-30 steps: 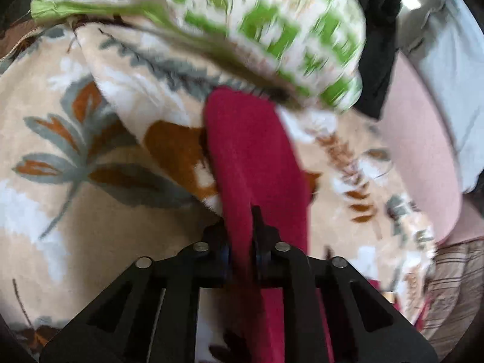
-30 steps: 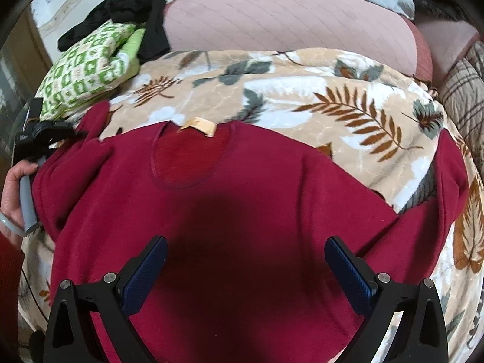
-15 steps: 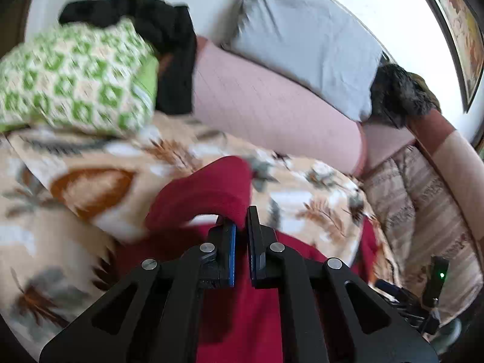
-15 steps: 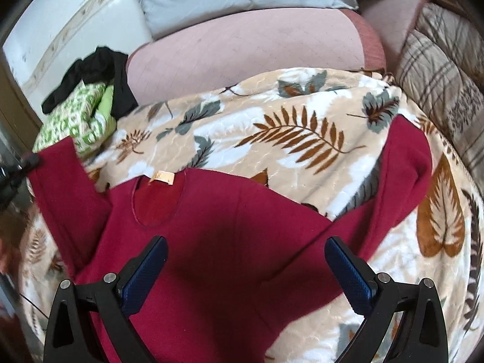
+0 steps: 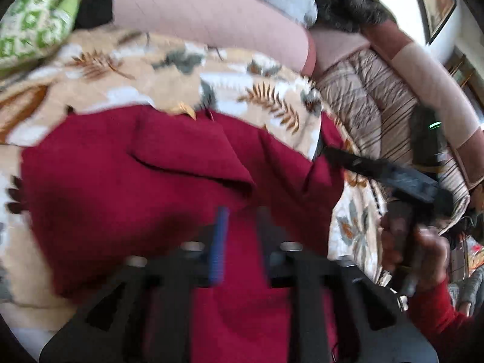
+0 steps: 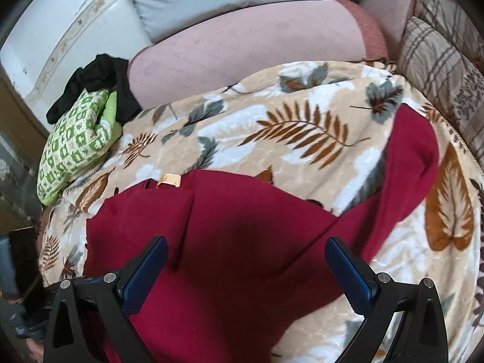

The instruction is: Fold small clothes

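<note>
Red sweater (image 6: 230, 242) on leaf blanket (image 6: 302, 139) — left tongs (image 5: 240, 236) parted, right tongs (image 6: 245, 272) wide.

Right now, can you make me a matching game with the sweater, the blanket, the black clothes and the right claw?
Things:
1. sweater
2. blanket
3. black clothes
4. right claw

Matches:
A. wide open
B. dark red
C. under the sweater
D. on top of the green checked bundle

Pairs: 1-B, 2-C, 3-D, 4-A
</note>
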`<state>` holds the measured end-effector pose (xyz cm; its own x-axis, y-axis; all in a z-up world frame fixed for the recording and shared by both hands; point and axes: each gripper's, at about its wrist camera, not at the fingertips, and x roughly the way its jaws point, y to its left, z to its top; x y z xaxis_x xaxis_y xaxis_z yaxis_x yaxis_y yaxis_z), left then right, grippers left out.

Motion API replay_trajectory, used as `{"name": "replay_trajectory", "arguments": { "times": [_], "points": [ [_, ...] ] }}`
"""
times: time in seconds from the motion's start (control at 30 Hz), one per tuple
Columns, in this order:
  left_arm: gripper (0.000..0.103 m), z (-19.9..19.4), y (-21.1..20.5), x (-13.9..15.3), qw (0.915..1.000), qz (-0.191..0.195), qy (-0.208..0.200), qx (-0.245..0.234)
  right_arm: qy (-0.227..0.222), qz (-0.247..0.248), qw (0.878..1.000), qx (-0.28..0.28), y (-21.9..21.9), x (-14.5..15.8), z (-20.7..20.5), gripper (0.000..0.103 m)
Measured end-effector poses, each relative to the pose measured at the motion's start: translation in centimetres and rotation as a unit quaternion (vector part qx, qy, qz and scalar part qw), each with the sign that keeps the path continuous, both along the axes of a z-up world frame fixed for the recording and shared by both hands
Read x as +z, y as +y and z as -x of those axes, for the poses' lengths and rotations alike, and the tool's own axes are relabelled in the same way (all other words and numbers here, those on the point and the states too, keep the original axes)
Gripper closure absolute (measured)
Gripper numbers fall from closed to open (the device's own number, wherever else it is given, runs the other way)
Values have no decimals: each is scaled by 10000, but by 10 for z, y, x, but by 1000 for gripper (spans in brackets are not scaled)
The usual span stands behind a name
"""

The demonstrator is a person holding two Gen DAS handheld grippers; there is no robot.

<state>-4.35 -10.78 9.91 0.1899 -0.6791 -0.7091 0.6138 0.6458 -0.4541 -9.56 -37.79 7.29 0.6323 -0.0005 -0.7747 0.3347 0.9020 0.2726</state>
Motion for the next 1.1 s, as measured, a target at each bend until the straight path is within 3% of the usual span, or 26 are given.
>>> {"name": "replay_trajectory", "arguments": {
  "times": [0.03, 0.07, 0.13, 0.23, 0.3, 0.43, 0.5, 0.53, 0.57, 0.6, 0.67, 0.77, 0.97, 1.1],
  "points": [
    [41, 1, 13, 6, 9999, 99, -79, 118, 4, -24, 10000, 31, 2, -3, -2, 0],
    [37, 1, 25, 12, 9993, 202, -194, 257, 25, -34, 10000, 56, 4, -5, -5, 0],
    [36, -3, 53, 21, 9972, 142, -466, 562, 33, 5, 9998, 218, 16, -10, -13, 0],
    [36, -12, 71, 16, 9893, -612, -853, 1015, 22, 307, 9962, 819, 48, -12, -30, 0],
    [36, -16, 78, 2, 9834, -1024, -864, 1225, 29, 1096, 9850, 1335, 87, -14, -50, 0],
    [36, -23, 73, -28, 9821, -1241, -534, 1313, 244, 2357, 9555, 1757, 138, -34, -95, 1],
    [36, -25, 68, -41, 9800, -1366, -436, 1379, 413, 2565, 9469, 1896, 144, -48, -111, 31],
    [36, -25, 68, -43, 9797, -1393, -389, 1387, 566, 2442, 9476, 1982, 140, -55, -117, 74],
    [36, -25, 66, -46, 9799, -1394, -354, 1380, 617, 2125, 9558, 1937, 129, -56, -118, 83],
    [36, -24, 67, -45, 9806, -1356, -351, 1371, 419, 1684, 9687, 1776, 114, -50, -109, 83],
    [36, -19, 68, -40, 9816, -1265, -438, 1358, 124, 1240, 9822, 1403, 87, -37, -89, 89],
    [36, -20, 59, -34, 9818, -1205, -532, 1369, -207, 720, 9946, 716, 38, -19, -52, 90],
    [36, -21, 36, -43, 9784, -1447, -517, 1386, 566, 391, 9975, -174, -21, -47, -31, 90],
    [36, -19, 30, -40, 9797, -1363, -539, 1367, 68, 305, 9994, -159, -22, -25, -7, 90]
  ]
}}
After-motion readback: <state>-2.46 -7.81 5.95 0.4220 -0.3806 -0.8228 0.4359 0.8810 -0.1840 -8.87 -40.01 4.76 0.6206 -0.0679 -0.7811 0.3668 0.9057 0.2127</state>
